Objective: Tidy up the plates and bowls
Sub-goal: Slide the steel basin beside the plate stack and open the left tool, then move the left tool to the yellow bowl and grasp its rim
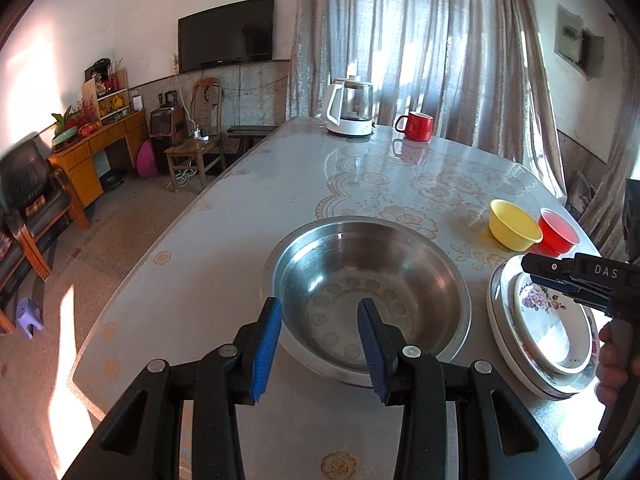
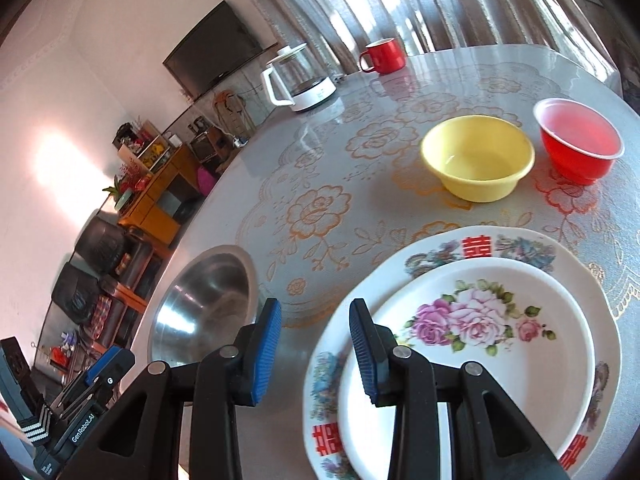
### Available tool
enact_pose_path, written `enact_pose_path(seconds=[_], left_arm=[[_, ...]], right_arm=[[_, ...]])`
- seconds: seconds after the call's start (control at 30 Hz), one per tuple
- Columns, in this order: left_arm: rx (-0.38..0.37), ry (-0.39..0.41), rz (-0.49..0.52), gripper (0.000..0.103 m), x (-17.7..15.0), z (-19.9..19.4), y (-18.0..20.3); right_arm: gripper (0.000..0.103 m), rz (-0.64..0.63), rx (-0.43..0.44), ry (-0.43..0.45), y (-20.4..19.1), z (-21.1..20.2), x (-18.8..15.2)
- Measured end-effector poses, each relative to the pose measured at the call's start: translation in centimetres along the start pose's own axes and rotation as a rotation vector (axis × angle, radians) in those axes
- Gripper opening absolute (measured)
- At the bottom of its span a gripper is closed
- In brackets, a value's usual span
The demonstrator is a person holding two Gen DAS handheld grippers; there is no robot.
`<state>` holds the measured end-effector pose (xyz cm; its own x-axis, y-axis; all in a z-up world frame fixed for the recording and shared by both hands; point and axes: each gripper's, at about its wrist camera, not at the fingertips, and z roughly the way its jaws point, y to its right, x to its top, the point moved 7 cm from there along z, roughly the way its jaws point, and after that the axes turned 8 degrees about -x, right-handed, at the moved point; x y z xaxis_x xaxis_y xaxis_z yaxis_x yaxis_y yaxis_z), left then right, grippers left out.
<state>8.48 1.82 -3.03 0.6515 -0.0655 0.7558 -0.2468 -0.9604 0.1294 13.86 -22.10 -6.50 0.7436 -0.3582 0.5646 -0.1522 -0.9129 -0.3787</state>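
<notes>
- The wide stainless steel basin point(image 1: 366, 292) sits nearest me; my left gripper point(image 1: 320, 344) hovers at its near rim, jaws apart, holding nothing.
- The large floral-rimmed plate point(image 2: 520, 246) carries the smaller rose plate point(image 2: 480, 344), stacked; my right gripper point(image 2: 316, 348) hangs open, empty, above their left edge.
- The yellow plastic bowl point(image 2: 478, 158) and red plastic bowl point(image 2: 580, 140) stand beyond, unnested, probably next.

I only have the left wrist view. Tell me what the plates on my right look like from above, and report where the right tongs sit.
Observer: Two plates are stacked: a small rose-patterned plate rests inside a larger plate with red characters on its rim.
Operator: Give me the right tongs.
Observer: The right tongs are open, hovering over the near left edge of that stack, holding nothing.
Operator: Check the yellow bowl.
Observer: The yellow bowl is empty, standing apart from the red bowl beside it.
</notes>
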Motion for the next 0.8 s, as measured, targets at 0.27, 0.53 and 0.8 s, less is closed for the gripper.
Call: enact_pose_path(seconds=[0.27, 0.53, 0.8], left_arm=[[-0.099, -0.06, 0.036, 0.04, 1.1, 1.5, 3.2], [-0.209, -0.095, 0.108, 0.04, 3.8, 3.9, 8.7], [-0.271, -0.144, 0.144, 0.04, 6.1, 7.6, 13.8]], right_arm=[[0.038, 0.118, -0.032, 0.015, 4.7, -0.6, 1.0], [0.038, 0.24, -0.107, 0.069, 10.4, -2.1, 2.8], [0.038, 0.274, -0.157, 0.12, 13.7, -2.6, 5.0]])
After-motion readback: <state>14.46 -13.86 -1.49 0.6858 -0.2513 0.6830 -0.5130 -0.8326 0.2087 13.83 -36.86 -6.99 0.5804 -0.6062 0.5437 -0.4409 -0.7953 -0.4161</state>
